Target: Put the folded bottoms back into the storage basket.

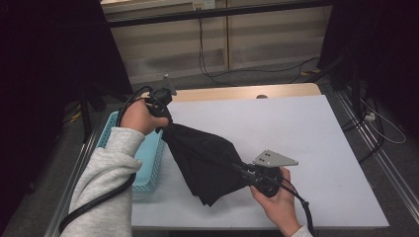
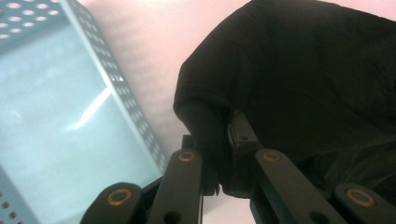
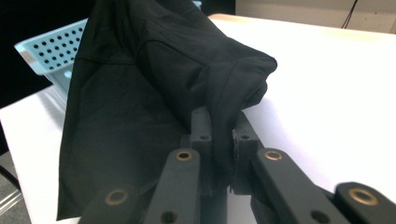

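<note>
The left hand-held gripper [image 1: 164, 118] is clenched on one corner of a black cloth [image 1: 205, 160], and the right hand-held gripper [image 1: 241, 170] is clenched on another corner, so the cloth hangs between the two of them, stretched a bit and lifted off the desk [image 1: 316, 148]. In the left gripper view the fold of black cloth [image 2: 299, 79] sits pinched between the two black jaws, and the blue basket [image 2: 70, 121] is just beside and below that hand-held gripper. In the right gripper view the cloth [image 3: 154, 93] bunches up right at the jaws, with the basket [image 3: 51, 51] farther off behind it. It looks like the cloth is being held up to fold it or to put it in the basket. The bad thing that could happen is a slip: each hand-held gripper holds only a small bit of the edge, so if the two pull too far apart, a corner could pop out and the cloth would drop in a heap. The low part of the cloth, under the right hand-held gripper, hangs near the desk and could drag and crumple. If the left hand-held gripper swings low, the cloth could catch on the rim of the basket [image 1: 153, 170] and tip or push it
</note>
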`<action>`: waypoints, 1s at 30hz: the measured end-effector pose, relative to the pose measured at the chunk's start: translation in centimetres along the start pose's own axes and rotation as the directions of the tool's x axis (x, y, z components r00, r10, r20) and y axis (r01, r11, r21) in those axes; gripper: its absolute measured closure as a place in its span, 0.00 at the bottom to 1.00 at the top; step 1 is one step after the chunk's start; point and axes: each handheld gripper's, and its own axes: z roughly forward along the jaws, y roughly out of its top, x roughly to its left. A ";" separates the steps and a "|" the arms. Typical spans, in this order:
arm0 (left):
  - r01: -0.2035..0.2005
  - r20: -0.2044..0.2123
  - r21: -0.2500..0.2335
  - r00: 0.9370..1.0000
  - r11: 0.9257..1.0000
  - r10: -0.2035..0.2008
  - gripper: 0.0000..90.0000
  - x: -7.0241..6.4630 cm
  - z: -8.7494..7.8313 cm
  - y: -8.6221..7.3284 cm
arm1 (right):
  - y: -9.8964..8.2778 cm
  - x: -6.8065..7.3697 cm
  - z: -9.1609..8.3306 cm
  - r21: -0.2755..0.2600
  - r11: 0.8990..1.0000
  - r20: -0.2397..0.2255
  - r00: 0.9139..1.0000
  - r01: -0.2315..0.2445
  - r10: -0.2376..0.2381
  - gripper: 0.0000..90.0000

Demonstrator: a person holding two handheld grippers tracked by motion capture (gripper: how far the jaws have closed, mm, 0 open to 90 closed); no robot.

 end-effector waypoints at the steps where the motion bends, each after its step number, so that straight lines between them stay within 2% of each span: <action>1: -0.003 -0.005 0.002 1.000 1.000 0.003 0.95 0.0 -0.2 0.0 | 0.2 0.1 0.1 -0.001 1.000 -0.004 1.000 0.002 -0.002 0.93; 9: 0.011 -0.021 -0.009 1.000 1.000 -0.011 0.95 0.8 -1.9 -0.1 | 1.6 0.9 0.4 -0.012 1.000 -0.023 1.000 0.019 -0.019 0.93; 17: 0.035 -0.015 -0.016 0.999 0.999 -0.035 0.95 1.8 -2.9 -0.6 | 2.3 1.5 0.9 -0.031 0.999 -0.040 0.999 0.026 -0.028 0.93; 25: 0.031 -0.046 -0.016 0.998 0.999 -0.032 0.95 2.0 -4.4 -0.6 | 3.3 2.2 1.1 -0.053 0.998 -0.052 0.998 0.027 -0.030 0.93; 30: 0.041 -0.045 -0.017 0.998 0.999 -0.041 0.95 2.4 -5.4 -0.9 | 3.7 2.5 1.3 -0.063 0.998 -0.064 0.997 0.029 -0.033 0.93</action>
